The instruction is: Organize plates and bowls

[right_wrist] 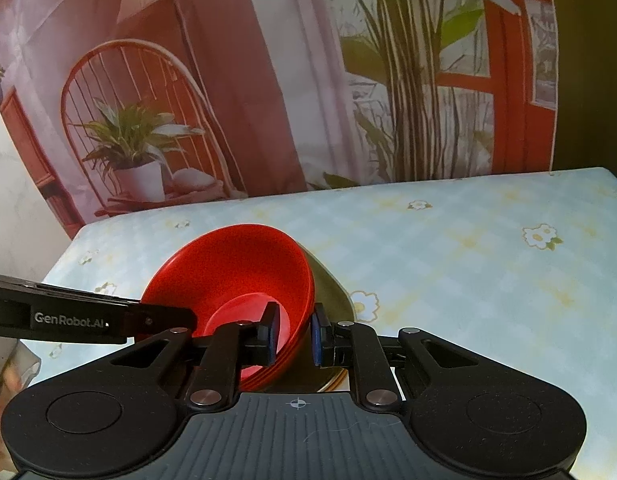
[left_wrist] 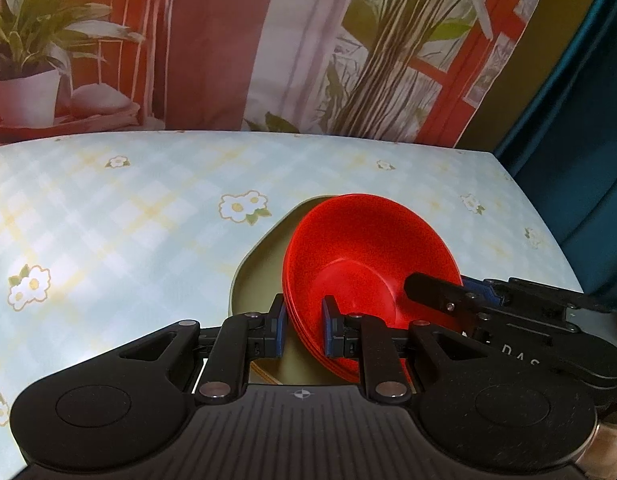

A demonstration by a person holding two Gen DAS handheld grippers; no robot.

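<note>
We see the left gripper (left_wrist: 304,330) with its jaws narrowed around a thin rim, one pad on each side. The right gripper (right_wrist: 294,334) does likewise from the opposite side (fingers nearly level).

Floral checked tablecloth (left_wrist: 128,216); printed backdrop (right_wrist: 236,92) behind, perhaps fabric, showing plants

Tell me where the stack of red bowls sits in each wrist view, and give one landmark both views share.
Left wrist view: the red bowls sit just right of centre, low, rim between the left tongs.
Right wrist view: the red bowls sit left of centre, low, rim between the right tongs.
Shared landmark: the olive plate beneath the bowls.
</note>
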